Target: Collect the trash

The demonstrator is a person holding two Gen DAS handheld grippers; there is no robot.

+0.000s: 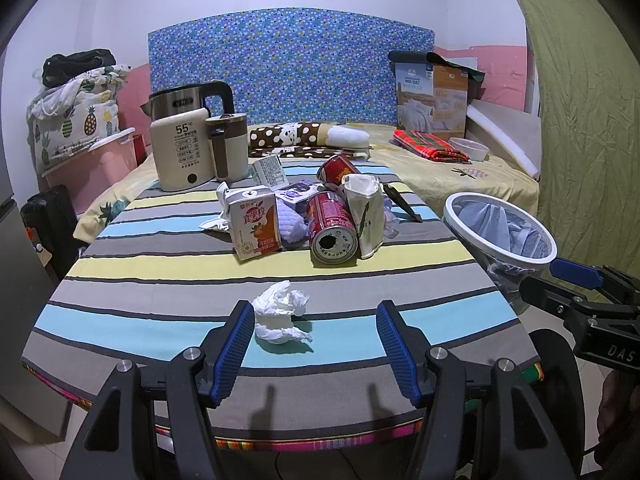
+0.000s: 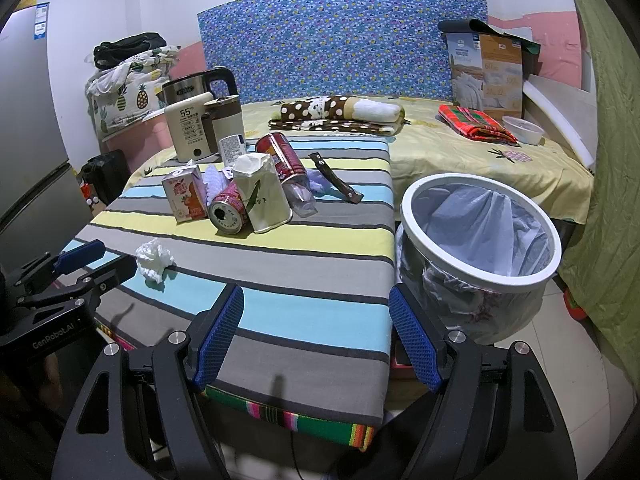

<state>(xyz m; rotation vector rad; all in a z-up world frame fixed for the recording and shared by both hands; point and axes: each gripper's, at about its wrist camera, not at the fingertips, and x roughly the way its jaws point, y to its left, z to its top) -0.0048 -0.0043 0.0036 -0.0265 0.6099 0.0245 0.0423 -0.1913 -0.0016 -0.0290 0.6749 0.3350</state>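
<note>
A crumpled white tissue point(image 1: 280, 314) point(image 2: 154, 260) lies on the striped tablecloth point(image 1: 160, 268) near its front edge. My left gripper point(image 1: 315, 316) point(image 2: 100, 264) is open just in front of the tissue, which lies close to the left finger. Farther back is a pile: a juice carton point(image 1: 256, 224) point(image 2: 186, 196), two red cans point(image 1: 332, 228) point(image 2: 228, 210), a crushed white carton point(image 1: 364, 216) point(image 2: 264, 198) and a dark wrapper point(image 1: 402, 202) point(image 2: 336, 184). My right gripper point(image 2: 316, 300) point(image 1: 560, 284) is open and holds nothing, at the table's front right corner beside the lined white bin point(image 2: 452, 179) point(image 1: 528, 260).
Two kettles point(image 1: 184, 152) point(image 2: 192, 128) stand at the table's back left. Behind the table is a bed with a pillow point(image 1: 308, 138), a red plaid cloth point(image 2: 476, 124) and a quilt box point(image 2: 488, 76). A grey cabinet point(image 2: 32, 140) stands at the left, a green curtain point(image 1: 580, 120) at the right.
</note>
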